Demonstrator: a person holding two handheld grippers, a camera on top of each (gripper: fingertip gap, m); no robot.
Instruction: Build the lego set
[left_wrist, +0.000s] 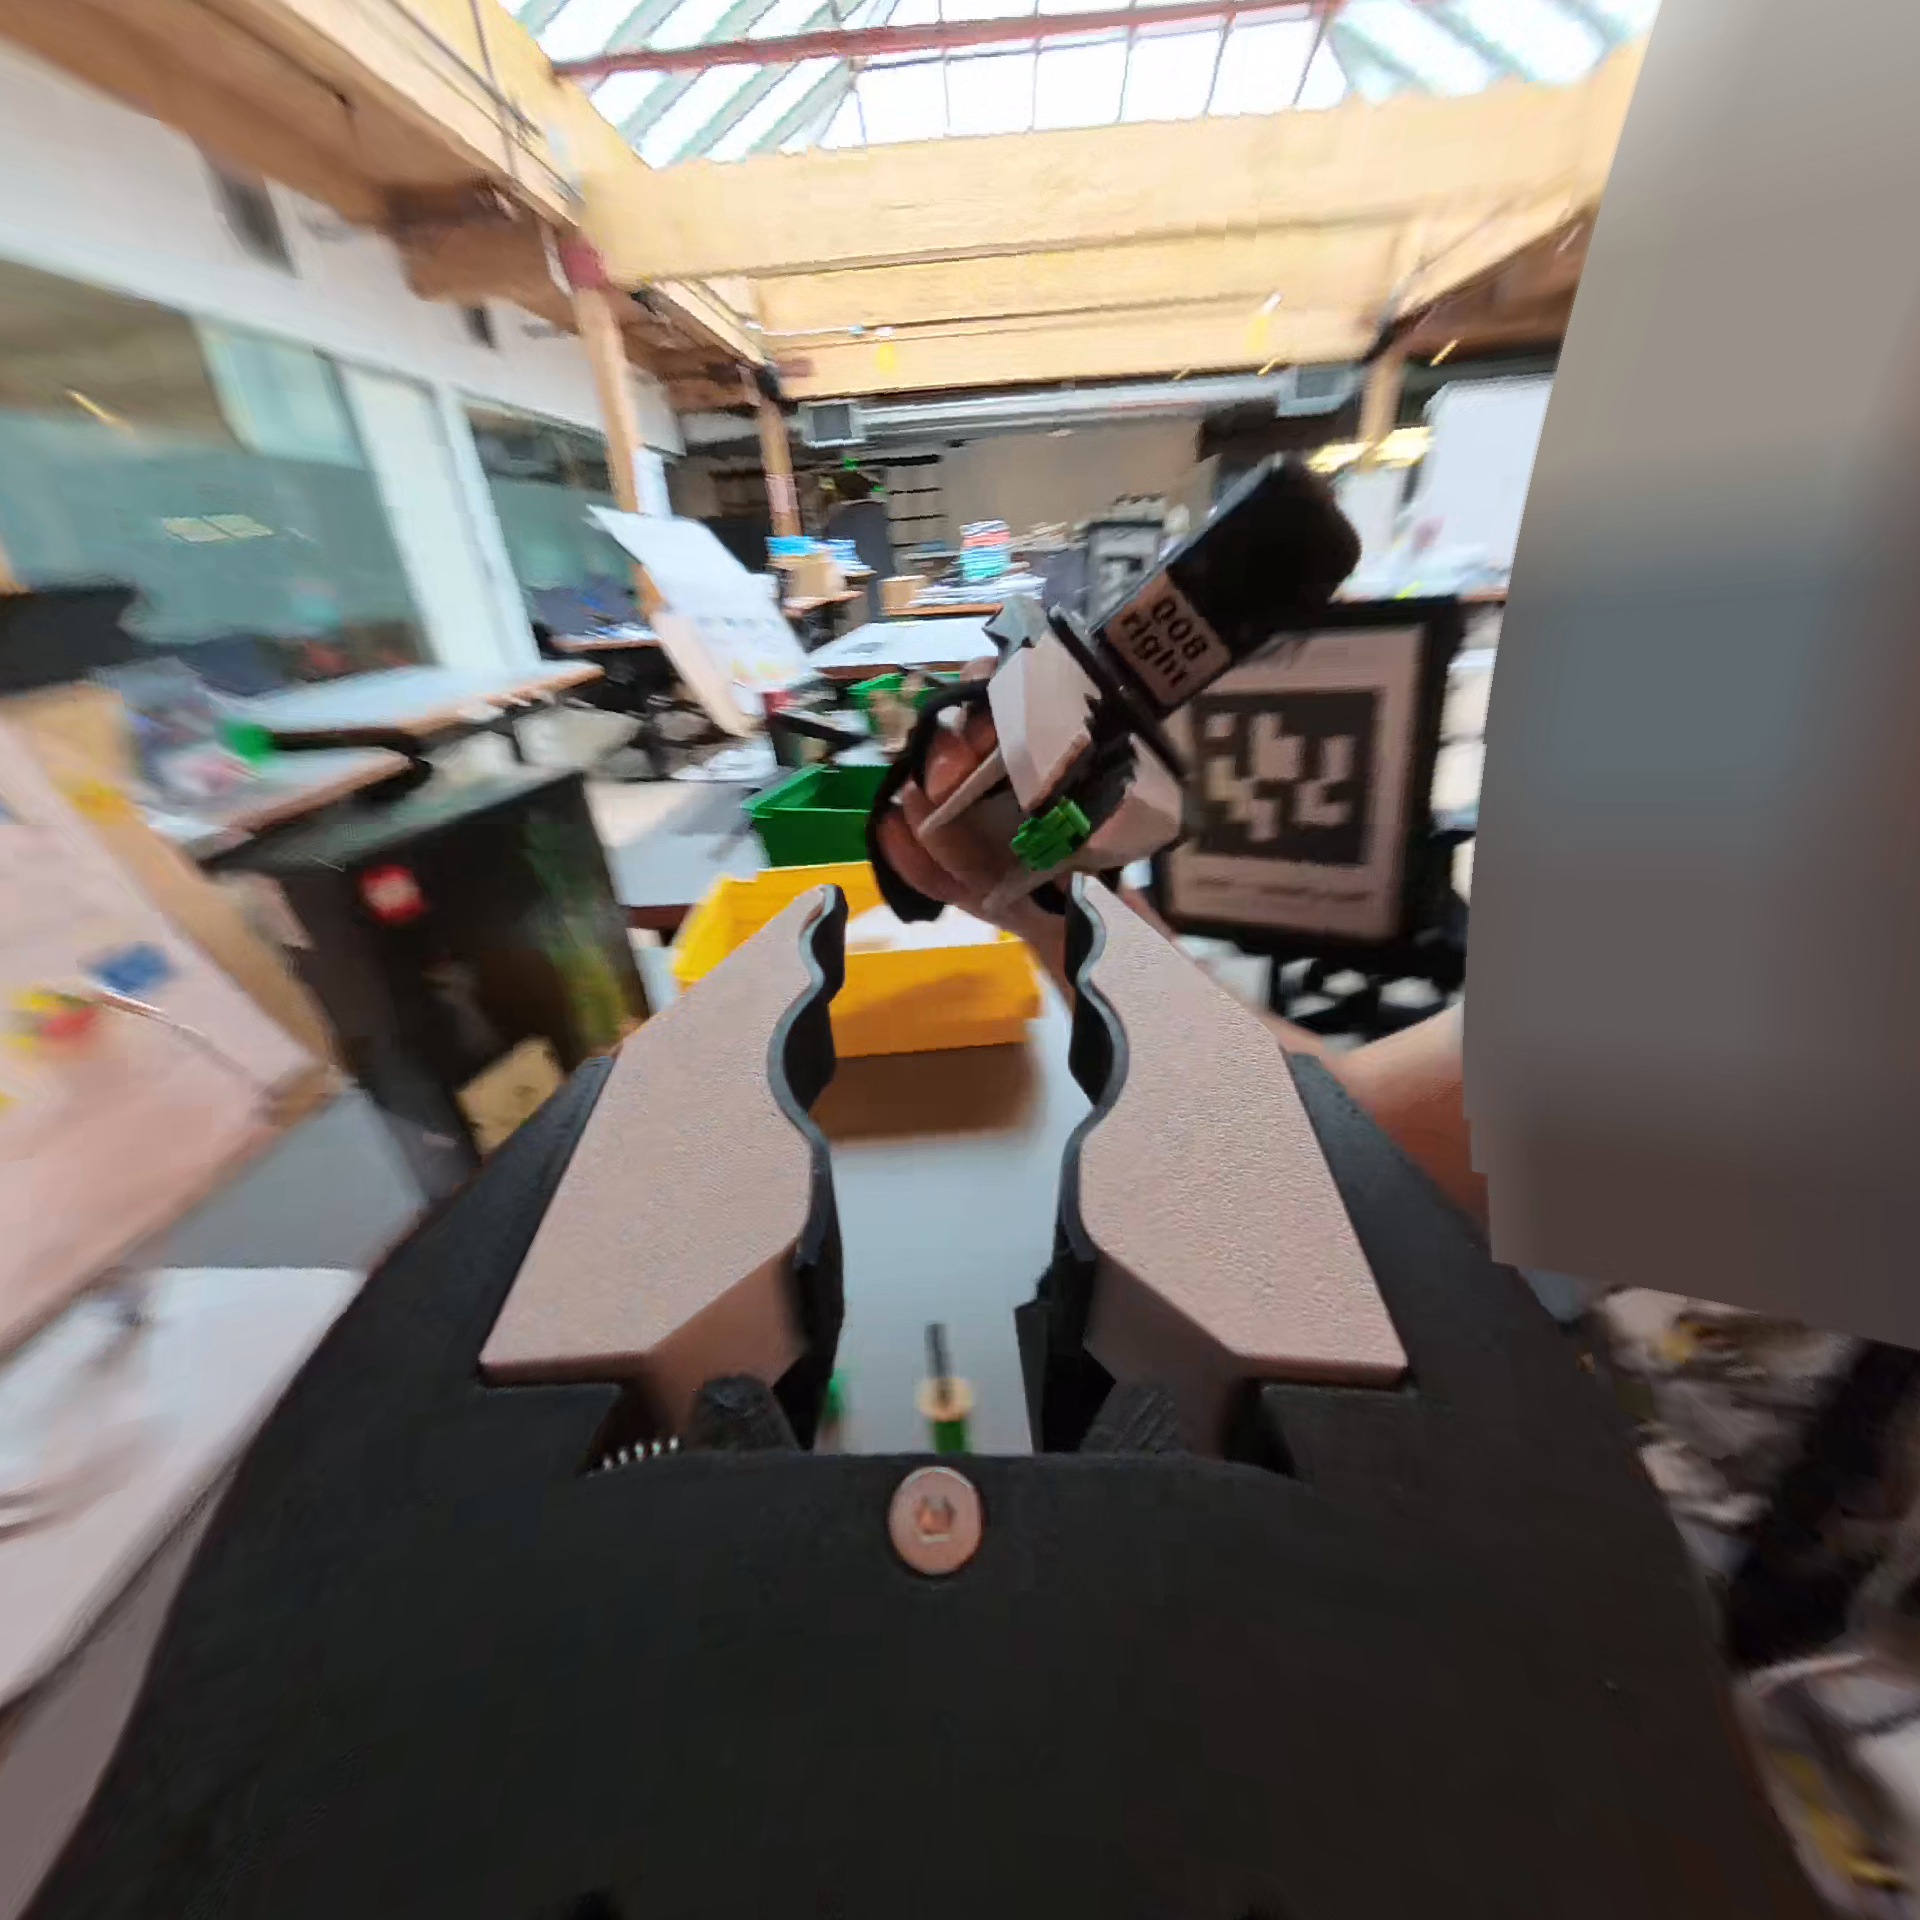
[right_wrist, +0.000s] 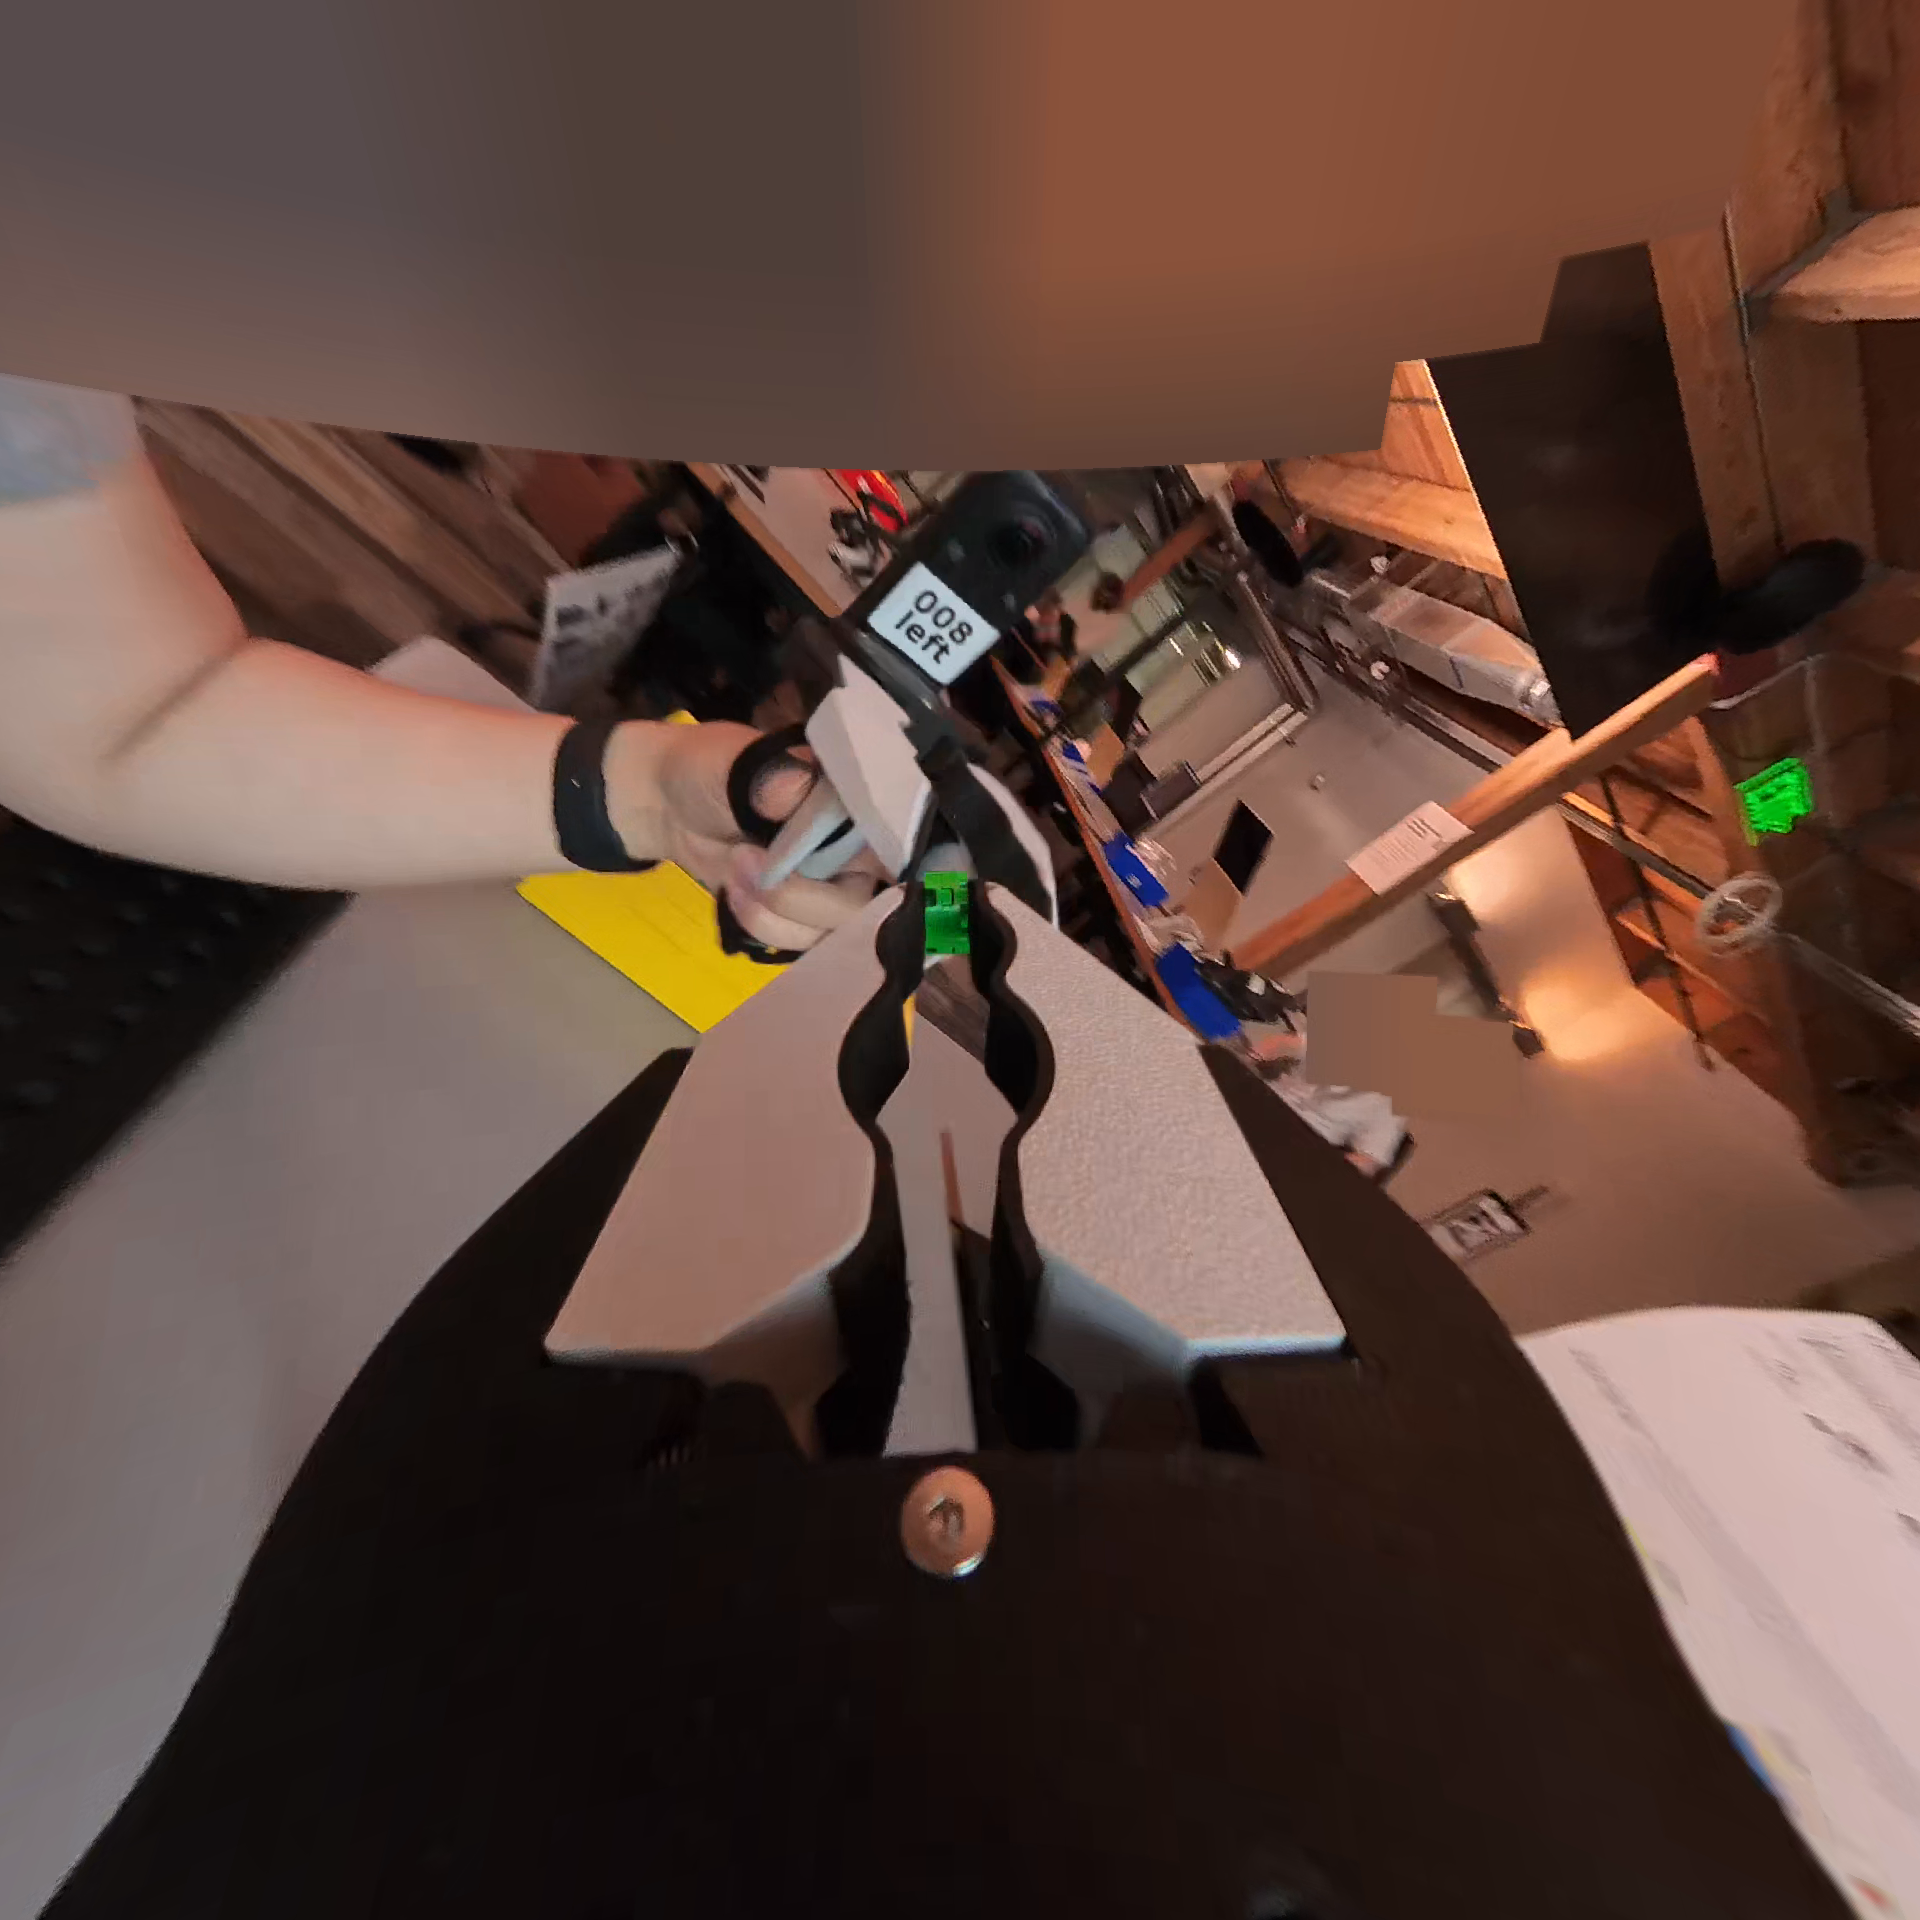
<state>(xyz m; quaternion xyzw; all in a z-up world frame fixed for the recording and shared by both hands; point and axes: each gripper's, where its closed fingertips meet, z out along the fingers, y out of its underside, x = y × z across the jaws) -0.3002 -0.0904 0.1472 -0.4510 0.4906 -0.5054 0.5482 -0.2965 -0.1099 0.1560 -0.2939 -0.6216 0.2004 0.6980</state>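
My right gripper (right_wrist: 945, 902) is shut on a small bright green lego piece (right_wrist: 945, 920) pinched at its fingertips, held up in the air. In the left wrist view the right gripper (left_wrist: 1055, 831) and its green piece (left_wrist: 1047, 842) sit just above and beyond my left gripper (left_wrist: 956, 914), which is open and empty with a wide gap between its jaws. The two grippers face each other, tips close but apart. A small green part with a black pin (left_wrist: 948, 1403) stands on the table below the left gripper. A hand (right_wrist: 717, 810) holds the left gripper.
A yellow bin (left_wrist: 935, 997) and a green bin (left_wrist: 810, 810) stand on the table beyond the grippers. A black lego box (left_wrist: 447, 935) stands at the left. A printed booklet (right_wrist: 1766, 1558) lies at the lower right. The grey tabletop (right_wrist: 312, 1143) spreads to the left. My left and right fingertips are right by each other.
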